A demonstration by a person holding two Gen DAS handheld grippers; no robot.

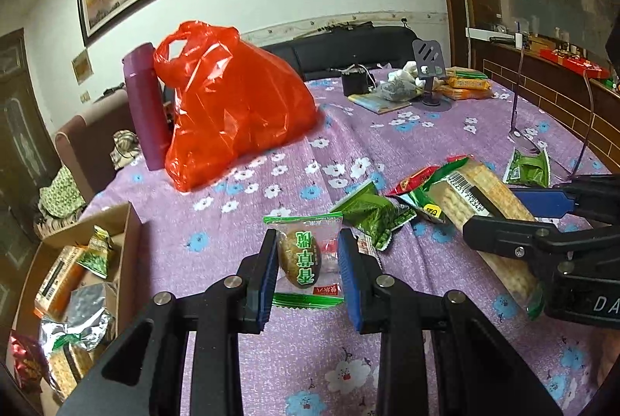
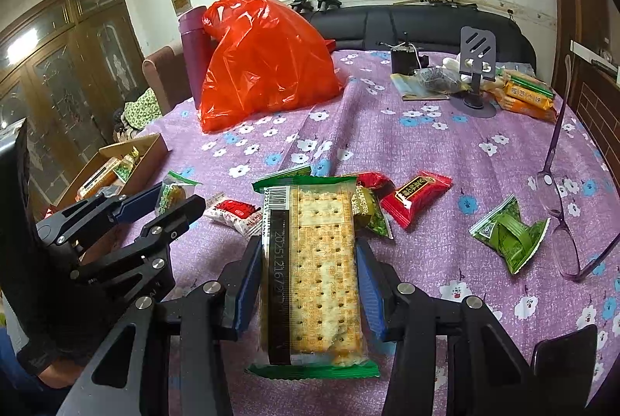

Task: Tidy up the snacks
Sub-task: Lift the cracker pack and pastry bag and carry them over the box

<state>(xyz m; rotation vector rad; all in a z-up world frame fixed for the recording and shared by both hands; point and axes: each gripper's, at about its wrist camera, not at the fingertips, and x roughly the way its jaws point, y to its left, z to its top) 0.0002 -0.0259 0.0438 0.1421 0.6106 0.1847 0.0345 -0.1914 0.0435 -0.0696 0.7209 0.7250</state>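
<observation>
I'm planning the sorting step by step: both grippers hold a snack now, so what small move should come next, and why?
Probably carry the left gripper, shut on the small snack, over to the box at its left and release there. The box already holds snacks, and the right gripper grips the cracker pack, which can follow.

The tabletop (image 2: 407, 152) is covered with a matt purple cloth with a woven look and printed flowers. The red bag (image 1: 236, 106) is thin glossy plastic, full of creases. The cracker packet (image 2: 310, 272) has a clear shiny film, and the crackers inside look dry and rough. The small snack (image 1: 300, 261) also sits in transparent glossy wrap. The left gripper (image 1: 308, 276) is black matt plastic with bright metal screws and ribbed blue pads; the right gripper (image 2: 308, 284) is made the same. The box (image 1: 124, 245) is plain brown cardboard. The bottle (image 1: 145, 106) is smooth matt purple.
</observation>
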